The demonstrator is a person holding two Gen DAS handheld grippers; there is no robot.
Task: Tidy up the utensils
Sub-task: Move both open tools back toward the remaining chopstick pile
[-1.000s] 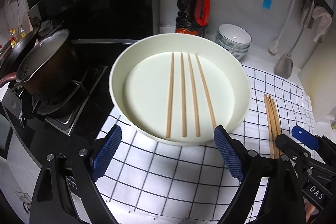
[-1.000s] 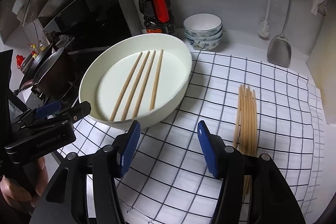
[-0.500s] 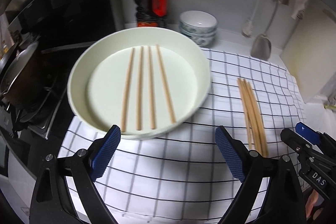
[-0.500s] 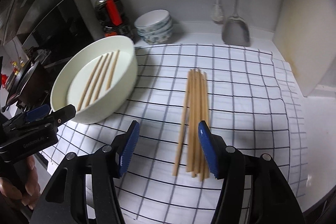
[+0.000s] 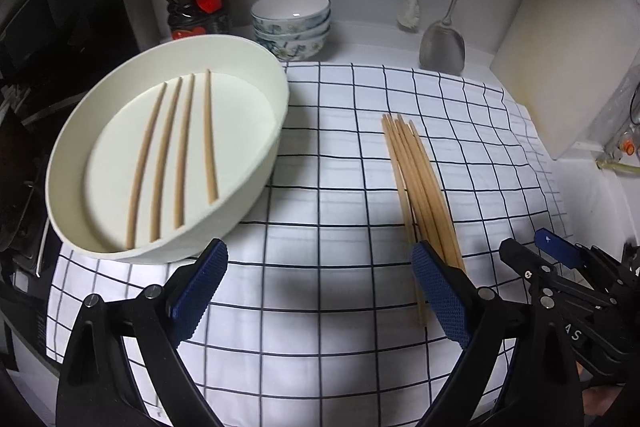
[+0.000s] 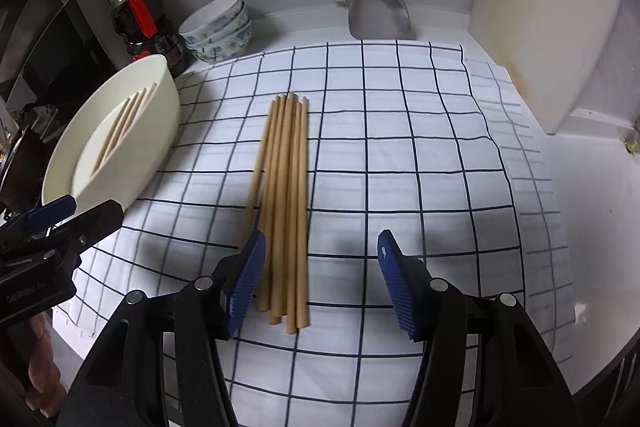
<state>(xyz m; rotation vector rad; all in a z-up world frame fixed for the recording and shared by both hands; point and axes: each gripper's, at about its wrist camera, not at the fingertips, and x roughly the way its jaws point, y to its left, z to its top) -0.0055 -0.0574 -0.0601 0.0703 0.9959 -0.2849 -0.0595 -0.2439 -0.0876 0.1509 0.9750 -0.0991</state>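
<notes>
item: loose chopsticks, a bundle on the checked cloth, well right of the white bowl holding four sorted chopsticks; long axis: running away from the cameras, roughly in line with the fingers; right gripper: jaws parted, empty, near ends of the bundle between them, hard by the left pad; left gripper: jaws wide, empty, bundle at its right pad; nearer, by judgement: right.
</notes>
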